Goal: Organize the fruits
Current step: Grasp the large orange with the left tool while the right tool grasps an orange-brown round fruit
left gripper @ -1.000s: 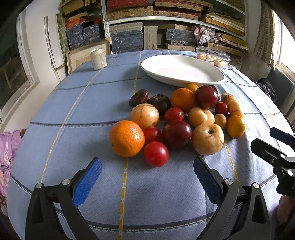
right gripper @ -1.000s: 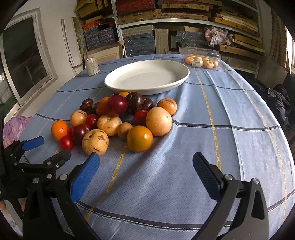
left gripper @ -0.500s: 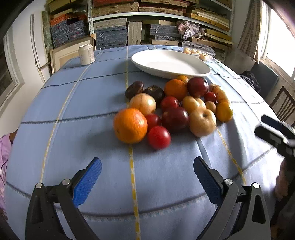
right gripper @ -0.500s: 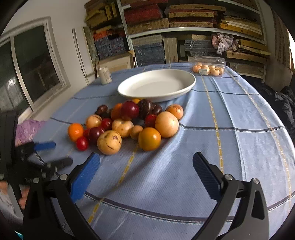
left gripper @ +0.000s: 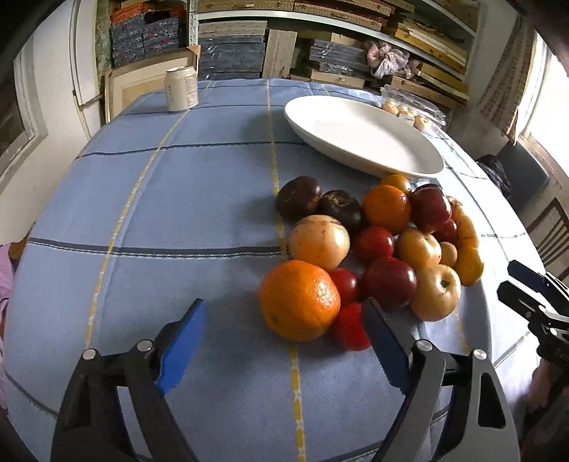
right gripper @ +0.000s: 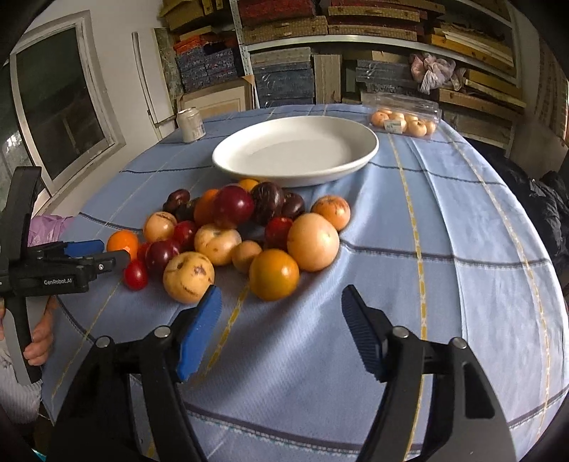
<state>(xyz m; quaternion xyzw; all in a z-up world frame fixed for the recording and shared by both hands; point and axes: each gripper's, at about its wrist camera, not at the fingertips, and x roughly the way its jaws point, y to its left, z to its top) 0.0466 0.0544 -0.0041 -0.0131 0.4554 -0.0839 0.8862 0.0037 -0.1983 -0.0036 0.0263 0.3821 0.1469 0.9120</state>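
1. Our left gripper point(left gripper: 284, 341) is closing with nothing between its jaws; its right finger point(left gripper: 384, 341) hides part of a small red fruit point(left gripper: 350, 328) at lower centre.
2. Our right gripper point(right gripper: 281, 330) is closing on nothing too.
3. The fruits point(right gripper: 245, 234) lie heaped mid-frame before the white plate point(right gripper: 295, 149), several half covered by others.

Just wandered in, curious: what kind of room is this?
Likely a home storeroom doubling as a dining spot: shelves stacked with boxes behind a cloth-covered table holding loose fruit and a white dish.
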